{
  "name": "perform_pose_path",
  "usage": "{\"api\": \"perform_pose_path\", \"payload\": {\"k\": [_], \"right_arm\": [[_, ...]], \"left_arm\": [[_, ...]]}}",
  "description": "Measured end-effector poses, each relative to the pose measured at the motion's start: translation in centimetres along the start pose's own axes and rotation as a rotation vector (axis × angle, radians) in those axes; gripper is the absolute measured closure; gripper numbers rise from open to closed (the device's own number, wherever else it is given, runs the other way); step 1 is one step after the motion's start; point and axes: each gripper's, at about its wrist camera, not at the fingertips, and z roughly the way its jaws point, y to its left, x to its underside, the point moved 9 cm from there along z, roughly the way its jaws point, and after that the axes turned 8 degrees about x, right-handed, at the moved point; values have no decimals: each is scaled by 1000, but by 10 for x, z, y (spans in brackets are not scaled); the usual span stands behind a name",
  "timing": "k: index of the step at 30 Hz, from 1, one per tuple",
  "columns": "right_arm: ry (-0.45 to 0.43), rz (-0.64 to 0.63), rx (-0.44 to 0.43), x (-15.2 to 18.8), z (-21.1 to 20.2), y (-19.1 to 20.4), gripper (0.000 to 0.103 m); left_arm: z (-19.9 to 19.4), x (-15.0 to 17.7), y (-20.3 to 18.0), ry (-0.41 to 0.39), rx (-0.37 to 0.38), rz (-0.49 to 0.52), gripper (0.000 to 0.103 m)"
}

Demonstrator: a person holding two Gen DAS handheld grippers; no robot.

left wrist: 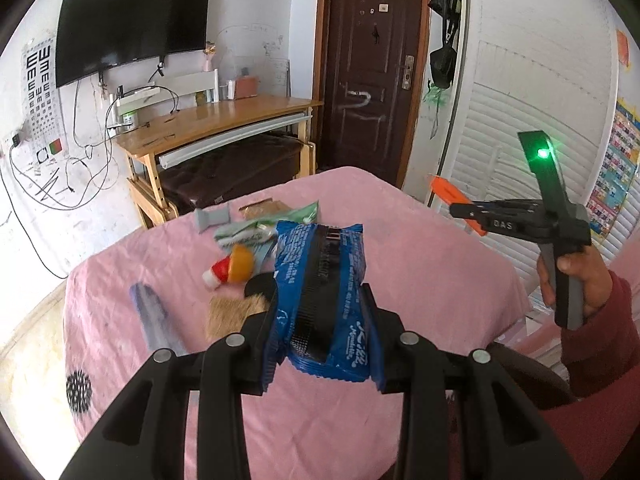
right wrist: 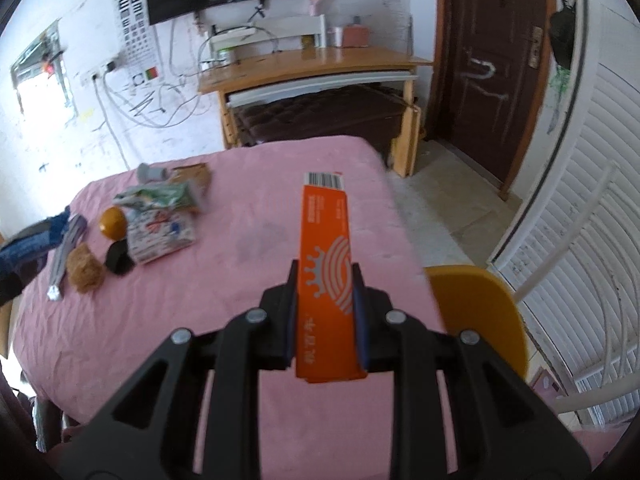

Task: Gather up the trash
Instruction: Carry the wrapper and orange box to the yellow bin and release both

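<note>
Left gripper [left wrist: 320, 320] is clamping a blue snack wrapper [left wrist: 320, 280] above the pink tablecloth [left wrist: 420, 260], while the right gripper [right wrist: 325, 312] is squeezing an orange box [right wrist: 326, 264] over there too.

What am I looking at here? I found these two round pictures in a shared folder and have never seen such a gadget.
A person holds a hand-held gripper in each hand; a fisheye camera on each looks forward along its jaws. One picture is from the left gripper, shut on a blue snack wrapper. The other is from the right gripper, shut on an orange carton. Below is a table with a pink cloth; on it lie more wrappers, an orange ball and a brown tuft.
</note>
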Motion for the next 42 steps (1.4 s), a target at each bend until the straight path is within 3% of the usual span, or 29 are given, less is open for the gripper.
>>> {"api": "perform_pose_path", "payload": {"k": [15,28,29,31,33,42], "right_arm": [[8,204,84,22,23,-127,81],[116,288,104,56,86,-167,80],[126,296,101,59,89,-169,79],[131,306,96,62,92,-172,61],[127,315,85,63,92,-173,52],[86,459,157,71,75,-236,47]], "left_arm": [[70,-61,-76,60,60,38,71],[141,-111,-174,105,137,100,71],[148,-112,-182,113,142,107,71],[158,-113,-192,126,151,116,71],[171,-111,-205,146,156,133,71],[238,-94,-240,279,200,137,71]]}}
